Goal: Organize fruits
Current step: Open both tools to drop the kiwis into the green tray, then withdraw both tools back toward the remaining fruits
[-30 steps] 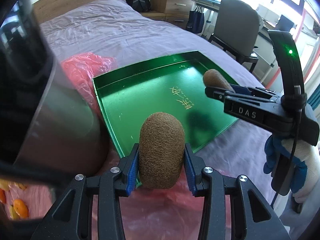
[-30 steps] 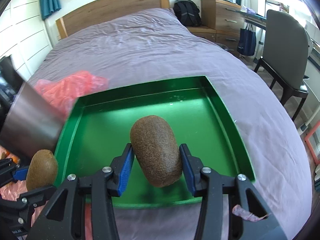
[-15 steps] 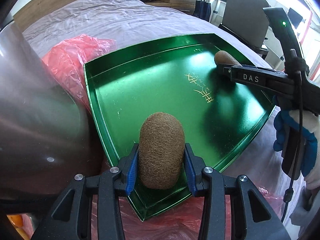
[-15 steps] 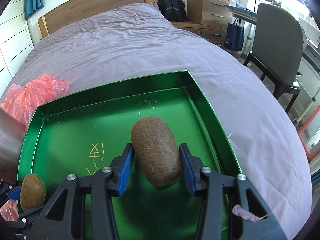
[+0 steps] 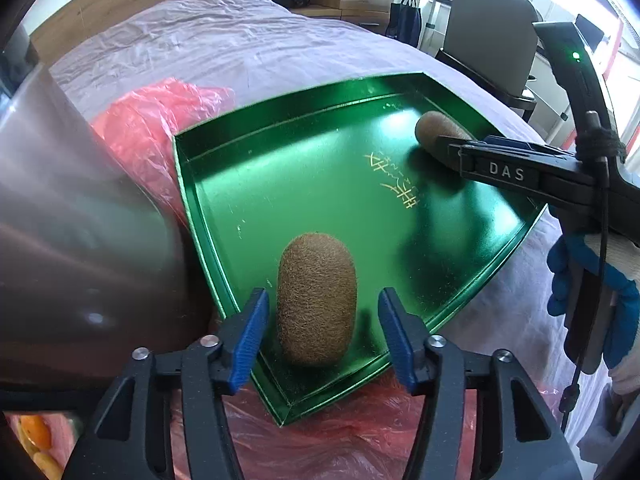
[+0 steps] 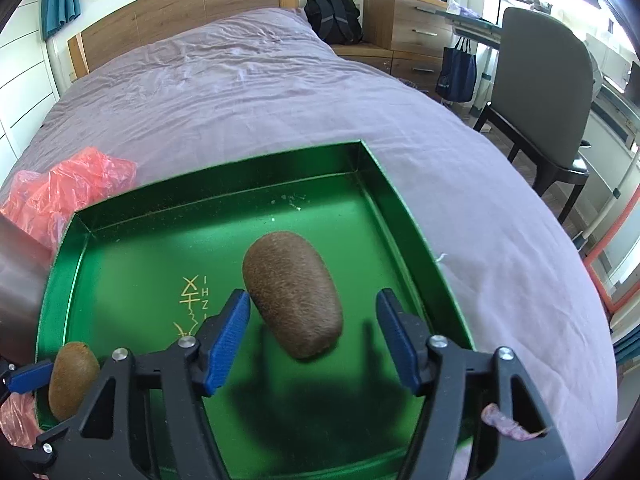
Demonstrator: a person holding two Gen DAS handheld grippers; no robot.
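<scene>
A green metal tray [image 5: 280, 118] lies on the purple bed. One brown kiwi [image 5: 316, 300] rests in the tray's near corner between the blue pads of my left gripper [image 5: 324, 320]. Its jaws are opening, and a gap shows on both sides of the fruit. In the right wrist view a second kiwi [image 6: 292, 296] lies over the tray floor [image 6: 132, 280], loose inside my right gripper [image 6: 314, 332]. Those jaws are also opening; the left pad [image 6: 230, 332] is close to the fruit, the right pad well apart. Each view shows the other kiwi [image 5: 434, 126] [image 6: 72, 376].
A crumpled red plastic bag [image 5: 152, 128] lies left of the tray and under its near corner. A large shiny metal vessel [image 5: 72, 220] looms at the left, with orange fruits [image 5: 36, 432] below it. A gloved hand [image 5: 624, 280] holds the right gripper. A chair [image 6: 540, 92] stands beside the bed.
Both grippers came down over the tray and spread their jaws, letting go of the kiwis they had been clamped on.
</scene>
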